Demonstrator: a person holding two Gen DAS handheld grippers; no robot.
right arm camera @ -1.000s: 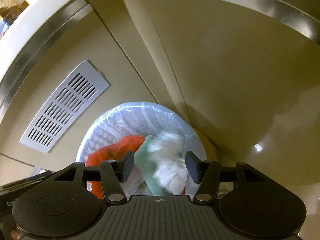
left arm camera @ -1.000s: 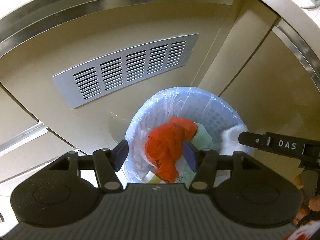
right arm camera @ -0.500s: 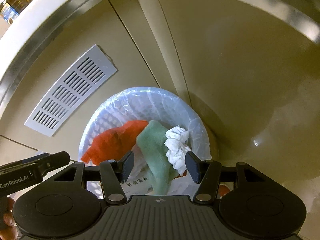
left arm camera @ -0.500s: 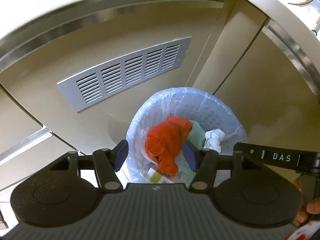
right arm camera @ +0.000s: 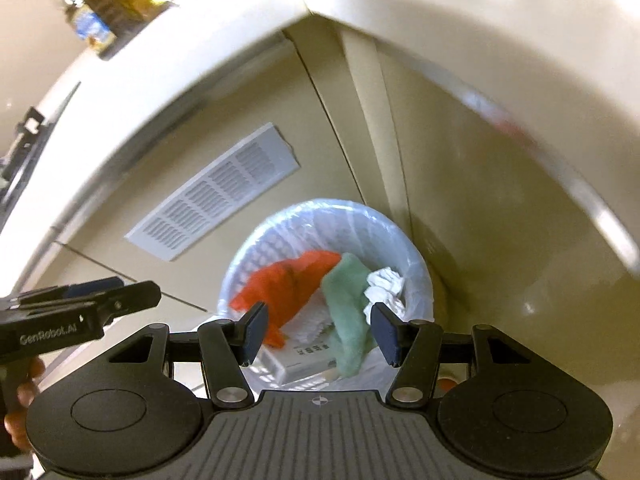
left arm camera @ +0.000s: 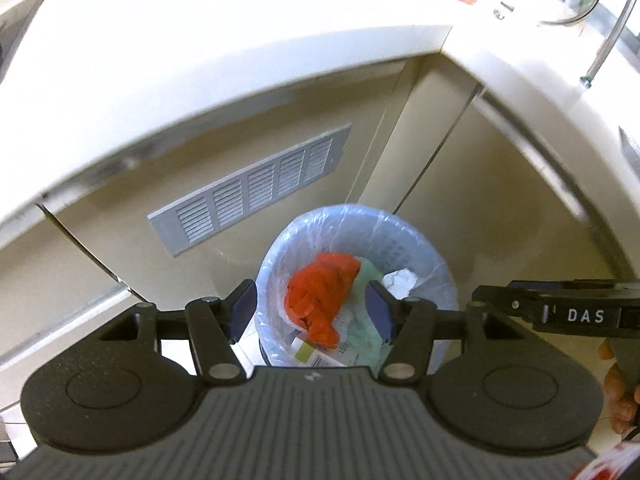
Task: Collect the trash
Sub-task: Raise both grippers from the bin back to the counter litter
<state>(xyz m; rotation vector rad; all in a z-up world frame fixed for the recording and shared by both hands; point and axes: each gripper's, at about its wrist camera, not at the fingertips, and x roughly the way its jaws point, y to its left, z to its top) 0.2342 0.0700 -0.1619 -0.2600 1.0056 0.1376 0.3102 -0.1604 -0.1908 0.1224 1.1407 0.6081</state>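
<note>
Hovering with jaws spread and empty, the left hand-held gripper (left arm camera: 310,312) and right hand-held gripper (right arm camera: 316,330) hang above the lined wastebasket (right arm camera: 416,280) holding orange wrapper (left arm camera: 320,296), green cloth (right arm camera: 348,304) and crumpled tissue (right arm camera: 384,286); next likely fetches trash from the tabletop (left arm camera: 200,52).

1. A round bin (right arm camera: 416,280), lined with a clear plastic bag, is seen from above, standing upright on the floor in the corner of the cabinets.
2. A crumpled orange wrapper (right arm camera: 288,284) is found inside at nine o'clock.
3. A pale green cloth (right arm camera: 348,304) is draped from centre toward six o'clock.
4. A crumpled white tissue (right arm camera: 384,286) is lodged at three o'clock, touching the cloth.
5. A printed carton (right arm camera: 308,354) is seen underneath, partly hidden.
</note>
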